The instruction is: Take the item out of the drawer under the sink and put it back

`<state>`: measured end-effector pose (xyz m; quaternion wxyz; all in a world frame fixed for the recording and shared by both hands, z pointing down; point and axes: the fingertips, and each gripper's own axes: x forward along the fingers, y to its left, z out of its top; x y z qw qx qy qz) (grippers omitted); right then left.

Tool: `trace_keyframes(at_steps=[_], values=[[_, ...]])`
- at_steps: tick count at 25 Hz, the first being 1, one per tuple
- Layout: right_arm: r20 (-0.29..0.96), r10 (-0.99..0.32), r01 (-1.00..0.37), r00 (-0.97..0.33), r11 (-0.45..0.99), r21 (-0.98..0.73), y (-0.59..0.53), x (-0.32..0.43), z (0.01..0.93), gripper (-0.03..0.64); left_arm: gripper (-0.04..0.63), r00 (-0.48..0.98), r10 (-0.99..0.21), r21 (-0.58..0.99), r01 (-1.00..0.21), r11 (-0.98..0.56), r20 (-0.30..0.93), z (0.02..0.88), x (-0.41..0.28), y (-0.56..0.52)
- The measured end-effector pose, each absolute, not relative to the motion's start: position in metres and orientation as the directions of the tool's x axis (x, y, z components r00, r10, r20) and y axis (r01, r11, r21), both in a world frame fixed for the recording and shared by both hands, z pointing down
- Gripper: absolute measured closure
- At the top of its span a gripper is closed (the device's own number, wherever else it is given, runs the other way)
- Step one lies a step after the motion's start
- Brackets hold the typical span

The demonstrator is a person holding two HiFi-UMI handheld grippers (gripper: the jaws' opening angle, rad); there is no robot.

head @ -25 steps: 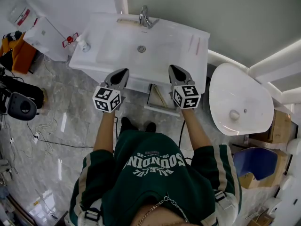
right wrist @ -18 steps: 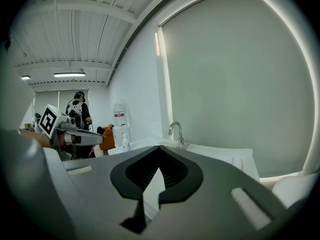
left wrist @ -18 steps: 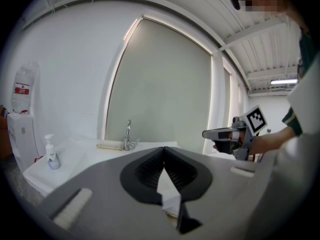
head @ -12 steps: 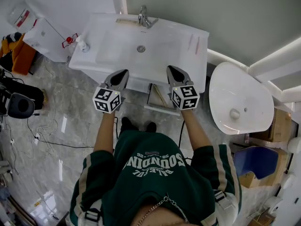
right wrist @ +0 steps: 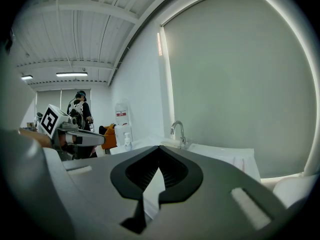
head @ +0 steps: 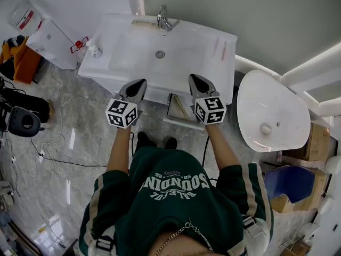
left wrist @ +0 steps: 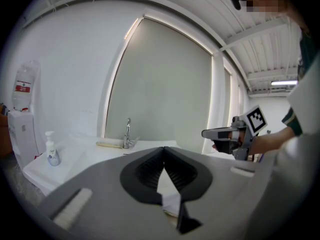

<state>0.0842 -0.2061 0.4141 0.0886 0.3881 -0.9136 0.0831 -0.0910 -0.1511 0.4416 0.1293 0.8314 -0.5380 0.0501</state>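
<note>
The white sink (head: 176, 49) with its chrome faucet (head: 164, 19) is straight ahead of me. Under its front edge a drawer (head: 177, 111) stands pulled out, and what lies in it is too small to tell. My left gripper (head: 140, 82) hovers at the sink's front edge, left of the drawer, jaws shut and empty. My right gripper (head: 192, 78) hovers right of the drawer at the same height, also shut with nothing in it. In the left gripper view the jaws (left wrist: 163, 148) meet at the tips. The right gripper view shows its tips (right wrist: 158, 147) closed too.
A soap pump bottle (head: 93, 49) stands on the sink's left corner. A white water dispenser (head: 50, 41) is at the far left, a white oval fixture (head: 272, 119) at the right, a blue bin (head: 290, 183) below it. Cables (head: 53, 143) lie on the marble floor.
The right gripper has edged slightly to the left. The left gripper has stayed still.
</note>
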Motion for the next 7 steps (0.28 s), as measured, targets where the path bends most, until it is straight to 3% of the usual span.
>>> trace_keyframes(at_steps=[7], values=[[0.227, -0.690, -0.720, -0.687, 0.688, -0.089, -0.2023, 0.0821, 0.4175, 0.615, 0.545, 0.416, -0.882, 0.162, -0.908, -0.387, 0.223, 0.4447, -0.0918, -0.1477]])
